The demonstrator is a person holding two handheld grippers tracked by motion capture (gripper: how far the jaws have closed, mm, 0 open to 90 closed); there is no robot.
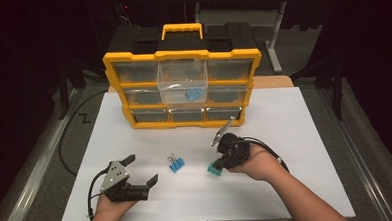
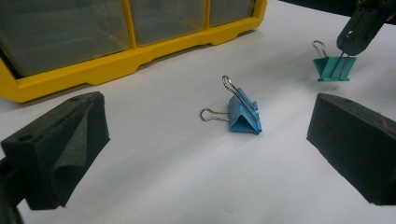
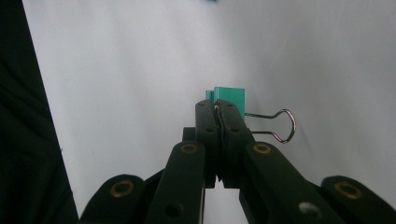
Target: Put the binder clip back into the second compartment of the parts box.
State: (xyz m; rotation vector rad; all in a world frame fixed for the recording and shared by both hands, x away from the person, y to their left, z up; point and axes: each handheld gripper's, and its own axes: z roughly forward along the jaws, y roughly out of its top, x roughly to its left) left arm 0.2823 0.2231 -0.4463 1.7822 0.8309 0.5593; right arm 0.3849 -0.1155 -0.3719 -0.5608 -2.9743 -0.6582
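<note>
My right gripper (image 1: 221,163) is shut on one wire handle of a teal binder clip (image 1: 214,169), just above the white table sheet (image 1: 295,136) at centre right. Its own view has the jaws pressed together on that handle at the right gripper (image 3: 217,111)'s tips, the teal clip (image 3: 229,94) beyond them and the other wire loop sticking out to the right. A blue binder clip (image 1: 176,164) lies loose in the middle of the sheet. At the front left my left gripper (image 1: 142,169) rests open, and the blue clip (image 2: 243,113) lies ahead between its spread jaws, untouched.
A yellow-framed drawer organizer (image 1: 184,124) stands at the back of the sheet. Its top middle clear drawer (image 1: 181,78) is pulled out and holds another blue clip (image 1: 194,94). The left gripper view also shows the teal clip (image 2: 334,68) hanging from the right gripper (image 2: 345,49).
</note>
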